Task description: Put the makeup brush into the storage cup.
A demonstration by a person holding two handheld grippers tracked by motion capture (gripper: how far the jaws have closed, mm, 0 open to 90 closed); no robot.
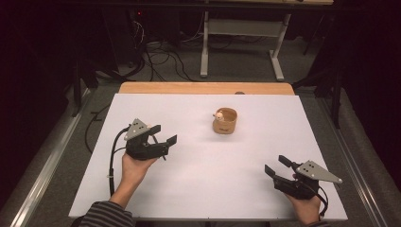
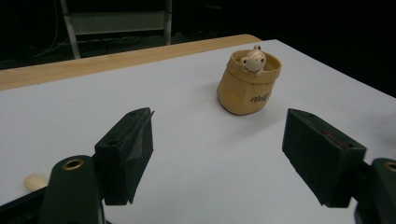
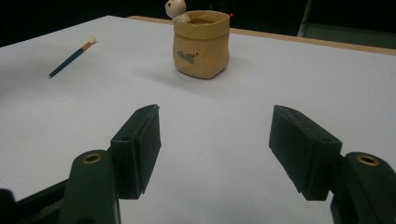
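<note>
Resting on table (image 1: 142, 198): both tools, well apart
Left tool (image 1: 163, 135): released, grasping nothing
Right tool (image 1: 275, 164): released, grasping nothing
Tan pot (image 1: 224, 121): upright, beyond and between tools
Brush (image 3: 72, 57): lying flat, left of pot

Standing at twelve o'clock: tan bag-shaped pot (image 3: 201, 44), small bear figure (image 3: 175, 8) peeking over rim; lying at ten o'clock: pencil (image 3: 72, 58); gaping below, empty: right gripper (image 3: 215, 154).

Tan pot (image 1: 224, 121), white table (image 1: 189, 189), striped sleeve (image 1: 106, 215).
</note>
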